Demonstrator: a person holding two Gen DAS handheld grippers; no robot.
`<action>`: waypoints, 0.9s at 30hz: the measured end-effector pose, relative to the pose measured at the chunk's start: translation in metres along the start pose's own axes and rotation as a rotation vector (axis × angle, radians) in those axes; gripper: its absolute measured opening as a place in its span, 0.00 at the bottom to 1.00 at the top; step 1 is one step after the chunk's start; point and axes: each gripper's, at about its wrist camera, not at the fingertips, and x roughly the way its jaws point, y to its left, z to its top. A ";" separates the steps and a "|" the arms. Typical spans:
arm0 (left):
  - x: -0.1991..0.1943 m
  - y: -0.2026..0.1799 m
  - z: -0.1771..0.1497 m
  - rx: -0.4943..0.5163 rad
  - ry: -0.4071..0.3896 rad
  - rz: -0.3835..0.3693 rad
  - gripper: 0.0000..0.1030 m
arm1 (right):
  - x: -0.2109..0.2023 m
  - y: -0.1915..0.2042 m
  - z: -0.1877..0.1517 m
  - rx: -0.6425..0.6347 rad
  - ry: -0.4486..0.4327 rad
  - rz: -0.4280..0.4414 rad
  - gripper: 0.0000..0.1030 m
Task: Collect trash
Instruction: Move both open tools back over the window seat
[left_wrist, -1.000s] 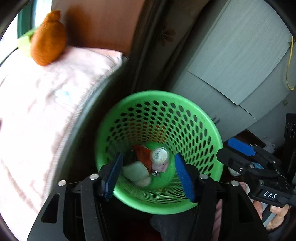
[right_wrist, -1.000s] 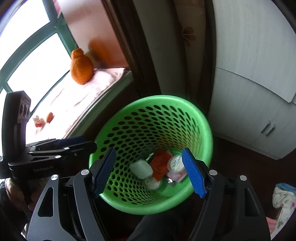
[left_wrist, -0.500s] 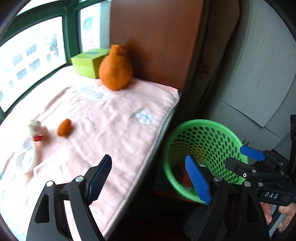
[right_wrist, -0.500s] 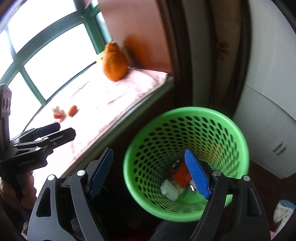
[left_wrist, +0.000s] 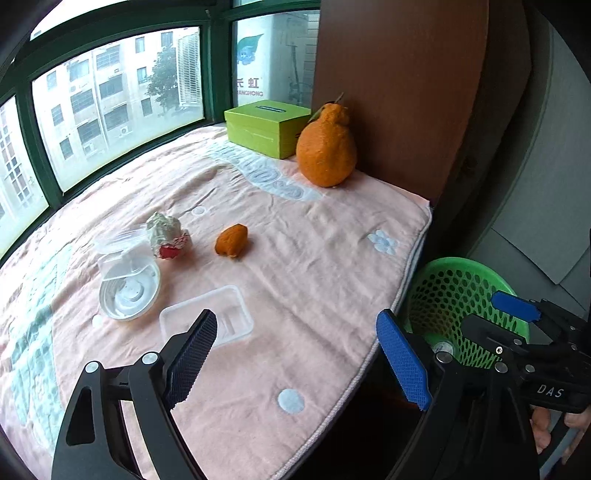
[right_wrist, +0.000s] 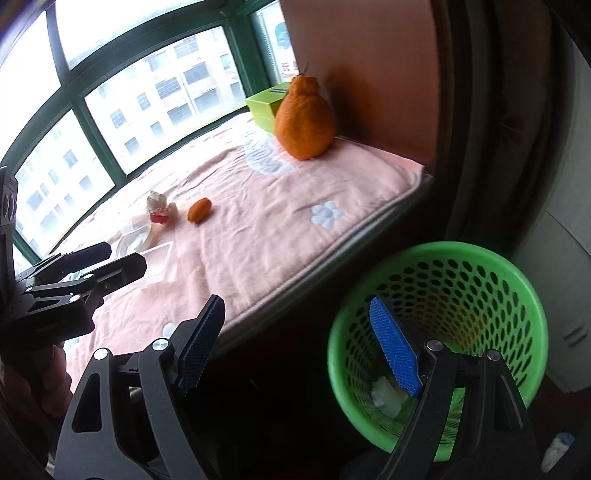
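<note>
On the pink blanket (left_wrist: 332, 258) lie a piece of orange peel (left_wrist: 232, 240), a crumpled red-and-white wrapper (left_wrist: 167, 236), a round clear plastic cup (left_wrist: 129, 291) and a clear rectangular tray (left_wrist: 231, 306). My left gripper (left_wrist: 296, 315) hovers over the blanket's near edge beside the tray. Its jaws are opening and nothing is between them. The green perforated basket (right_wrist: 461, 280) stands on the floor below the blanket's edge, with white trash (right_wrist: 386, 397) in its bottom. My right gripper (right_wrist: 297, 301) stands open and bare between the ledge and the basket rim.
A large orange fruit (left_wrist: 327, 151) and a green box (left_wrist: 266, 127) sit at the far corner against a brown wall panel (left_wrist: 399, 92). Green-framed windows (left_wrist: 110, 99) run behind the ledge. Grey cabinet doors (right_wrist: 554, 277) stand behind the basket.
Both grippers have swung left and up from over the basket toward the ledge. The left one's jaws have widened. The basket now lies at the right of both views.
</note>
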 end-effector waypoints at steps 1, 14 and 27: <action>-0.001 0.006 0.000 -0.007 0.000 0.010 0.82 | 0.002 0.005 0.002 -0.005 0.001 0.005 0.78; -0.005 0.052 -0.004 -0.077 0.005 0.085 0.83 | 0.026 0.049 0.017 -0.074 0.019 0.053 0.79; 0.002 0.080 -0.006 -0.119 0.021 0.115 0.83 | 0.058 0.075 0.038 -0.128 0.050 0.070 0.79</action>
